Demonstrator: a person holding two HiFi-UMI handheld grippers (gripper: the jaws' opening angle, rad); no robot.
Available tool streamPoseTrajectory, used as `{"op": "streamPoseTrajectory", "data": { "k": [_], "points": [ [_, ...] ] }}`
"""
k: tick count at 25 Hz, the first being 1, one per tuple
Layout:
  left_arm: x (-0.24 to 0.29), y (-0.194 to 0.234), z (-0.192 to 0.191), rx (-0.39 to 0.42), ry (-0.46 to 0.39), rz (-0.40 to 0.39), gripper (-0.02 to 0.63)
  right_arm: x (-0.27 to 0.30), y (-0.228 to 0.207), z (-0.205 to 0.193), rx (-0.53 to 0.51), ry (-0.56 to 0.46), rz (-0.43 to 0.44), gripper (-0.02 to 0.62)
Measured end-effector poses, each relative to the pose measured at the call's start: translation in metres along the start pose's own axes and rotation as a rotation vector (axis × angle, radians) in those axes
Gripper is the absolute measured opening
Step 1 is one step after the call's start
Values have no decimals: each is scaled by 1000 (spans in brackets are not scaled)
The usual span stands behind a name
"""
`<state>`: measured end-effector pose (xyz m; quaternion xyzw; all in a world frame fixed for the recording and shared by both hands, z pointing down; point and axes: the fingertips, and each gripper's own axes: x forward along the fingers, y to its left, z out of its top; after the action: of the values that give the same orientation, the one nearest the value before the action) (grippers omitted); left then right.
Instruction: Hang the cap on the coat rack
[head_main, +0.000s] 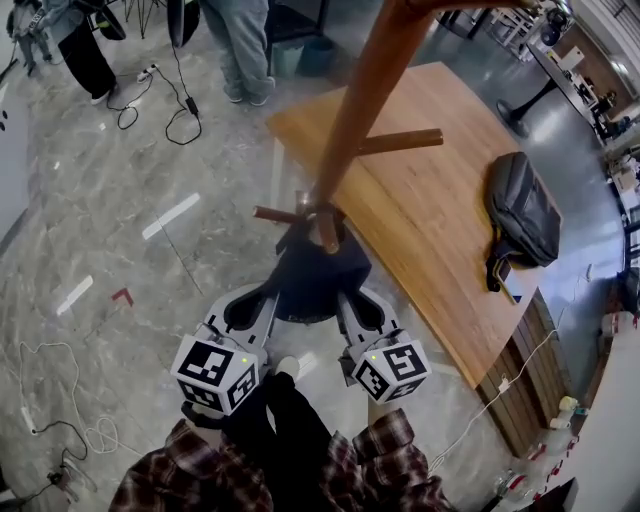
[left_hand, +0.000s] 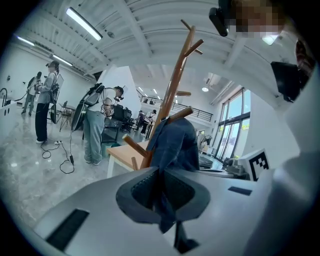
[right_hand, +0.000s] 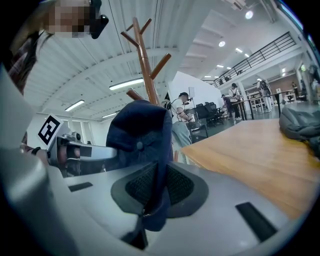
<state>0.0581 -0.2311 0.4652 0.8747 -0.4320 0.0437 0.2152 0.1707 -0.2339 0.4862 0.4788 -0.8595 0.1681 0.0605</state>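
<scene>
Jaws clamping cap (right_hand: 145, 125), crown button (right_hand: 138, 145) showing only in right gripper view

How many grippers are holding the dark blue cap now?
2. The left gripper pinches the left side of the cap; the right gripper pinches its right side, beside the coat rack. Neither is hidden.

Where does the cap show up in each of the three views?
Head view: cap at centre, just below the coat rack.
Left gripper view: cap at centre, pinched in the left tongs.
Right gripper view: cap left of centre, pinched in the right tongs.
Shared landmark: the coat rack.
</scene>
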Motion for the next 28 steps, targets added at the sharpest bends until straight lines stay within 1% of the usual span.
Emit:
{"op": "streamPoseTrajectory", "data": {
  "k": [6, 10, 14, 19, 21, 24, 28],
  "points": [
    [23, 20, -10, -38, 9, 25, 20, 25, -15, -10, 0, 22, -9, 44],
    [37, 26, -13, -45, 13, 17, 20, 38, -25, -12, -41, 42, -44, 44],
    [45, 33, -13, -43, 22, 35, 20, 47, -29, -12, -65, 64, -61, 44],
    [49, 39, -12, -44, 12, 44, 20, 53, -30, -15, -43, 99, -61, 44],
    [48, 39, -10, -34, 8, 42, 20, 53, -29, -15, -22, 114, -56, 44],
    [45, 38, -9, 10, 14, 19, 21, 48, -30, -11, -9, 112, -71, 48],
    [40, 38, -4, 34, 8, 15, 28, 42, -28, -4, 14, 89, -77, 81]
  ]
}}
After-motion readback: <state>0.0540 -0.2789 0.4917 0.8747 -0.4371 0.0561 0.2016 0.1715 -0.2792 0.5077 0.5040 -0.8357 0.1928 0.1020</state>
